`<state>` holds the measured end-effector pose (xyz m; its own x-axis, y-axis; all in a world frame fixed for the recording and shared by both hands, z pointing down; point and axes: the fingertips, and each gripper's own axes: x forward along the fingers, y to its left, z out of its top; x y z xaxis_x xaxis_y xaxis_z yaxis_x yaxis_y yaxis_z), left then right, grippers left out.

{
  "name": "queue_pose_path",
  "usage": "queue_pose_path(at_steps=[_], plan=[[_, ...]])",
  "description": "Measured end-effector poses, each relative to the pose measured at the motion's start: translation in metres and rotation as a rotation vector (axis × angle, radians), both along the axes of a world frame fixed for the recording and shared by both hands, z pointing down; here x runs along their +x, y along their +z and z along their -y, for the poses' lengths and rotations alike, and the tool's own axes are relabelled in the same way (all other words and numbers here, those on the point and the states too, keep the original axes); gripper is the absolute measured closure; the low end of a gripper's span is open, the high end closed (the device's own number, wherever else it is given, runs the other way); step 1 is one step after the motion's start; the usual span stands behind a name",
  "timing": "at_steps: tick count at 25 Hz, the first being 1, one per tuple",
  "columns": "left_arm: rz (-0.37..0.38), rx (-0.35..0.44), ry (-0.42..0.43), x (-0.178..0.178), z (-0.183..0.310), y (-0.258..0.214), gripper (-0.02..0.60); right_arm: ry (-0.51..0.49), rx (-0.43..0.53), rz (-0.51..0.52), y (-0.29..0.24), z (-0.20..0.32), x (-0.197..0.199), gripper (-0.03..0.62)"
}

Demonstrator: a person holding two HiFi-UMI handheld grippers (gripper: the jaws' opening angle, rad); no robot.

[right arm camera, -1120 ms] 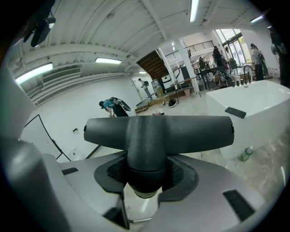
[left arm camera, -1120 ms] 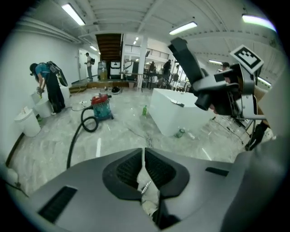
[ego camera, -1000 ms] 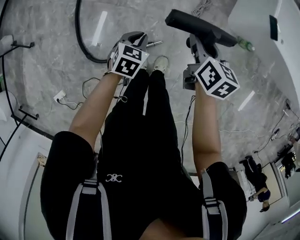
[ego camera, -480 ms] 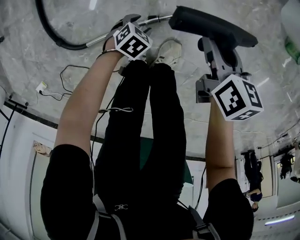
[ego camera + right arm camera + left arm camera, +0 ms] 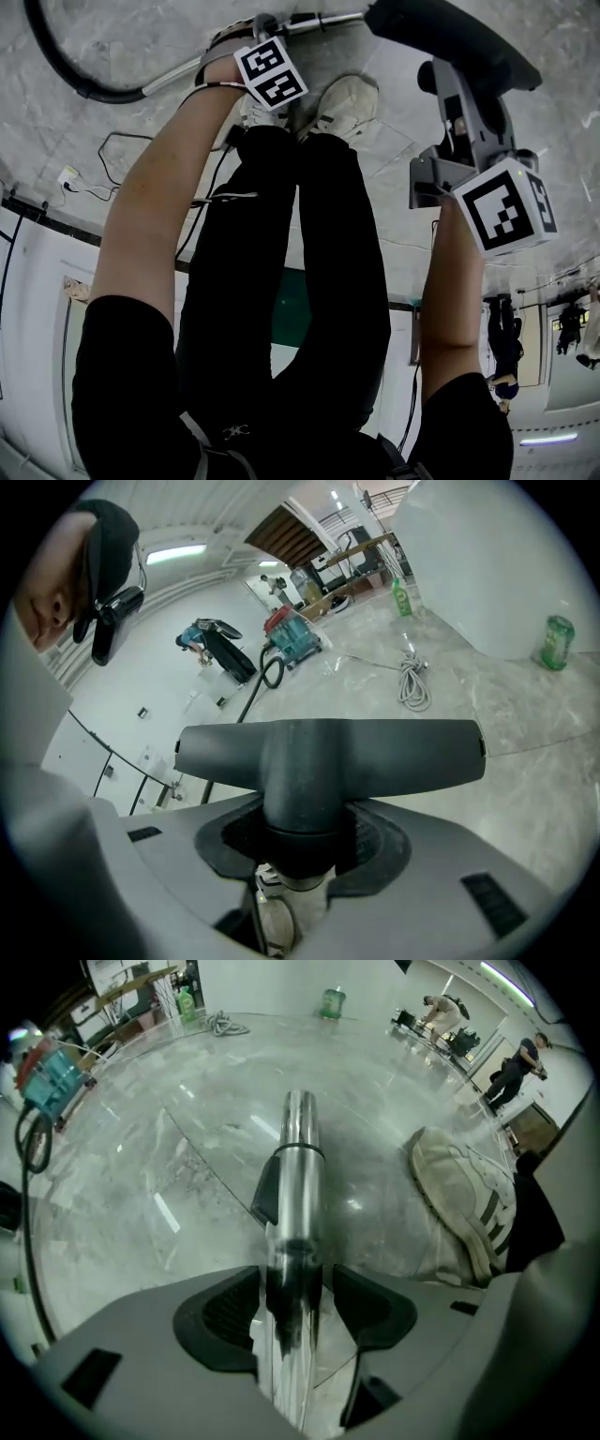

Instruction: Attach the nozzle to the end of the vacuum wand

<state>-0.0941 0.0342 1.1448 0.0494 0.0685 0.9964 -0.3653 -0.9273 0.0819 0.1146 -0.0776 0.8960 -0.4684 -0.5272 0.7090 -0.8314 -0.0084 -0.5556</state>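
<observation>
The metal vacuum wand [image 5: 298,1176] lies on the marble floor, its open end pointing away; a black hose [image 5: 66,66] runs off from it. My left gripper [image 5: 300,1307] points straight down over the wand. Its jaws have just been opening and now stand open astride the tube, pads a little off it. In the head view the left gripper [image 5: 261,26] is at the wand [image 5: 314,21]. The dark grey T-shaped nozzle [image 5: 328,752] is held by its neck in my right gripper [image 5: 305,841], shut on it. The nozzle [image 5: 450,42] hangs just right of the wand's end.
The person's pale shoes [image 5: 347,103] stand close beside the wand; one shoe [image 5: 459,1194] is right of the tube. A thin cable [image 5: 103,150] with a plug [image 5: 67,175] trails on the floor. A green bottle [image 5: 557,641] and a coiled cord [image 5: 412,682] lie farther off.
Both hands have dropped toward the floor. The left gripper has come down onto the wand. The right gripper has carried the nozzle lower, next to the wand's end.
</observation>
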Motion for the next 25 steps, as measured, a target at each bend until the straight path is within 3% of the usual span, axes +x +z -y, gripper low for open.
queue_pose_path(at_steps=[2,4,7,14,18,22,25], plan=[[0.011,0.014,0.006,0.0,0.002,-0.001,0.345,0.022,-0.012,0.015,0.003,0.001,0.004,0.421],[0.012,0.017,0.017,0.0,0.003,-0.005,0.403,0.04,-0.015,0.022,0.0,0.003,0.008,0.421],[-0.021,-0.008,0.025,0.008,-0.001,-0.018,0.403,0.061,-0.013,0.03,-0.009,0.008,0.01,0.421],[-0.242,0.017,-0.026,0.034,0.029,-0.114,0.403,0.045,0.04,0.079,-0.045,0.027,-0.001,0.421],[-0.359,0.048,-0.027,0.04,0.054,-0.19,0.405,0.11,0.091,0.151,-0.082,0.042,0.0,0.421],[-0.437,0.072,-0.026,0.043,0.067,-0.253,0.405,0.123,0.11,0.195,-0.118,0.052,-0.018,0.421],[-0.469,0.075,-0.016,0.042,0.065,-0.27,0.408,0.113,0.133,0.193,-0.13,0.056,-0.031,0.421]])
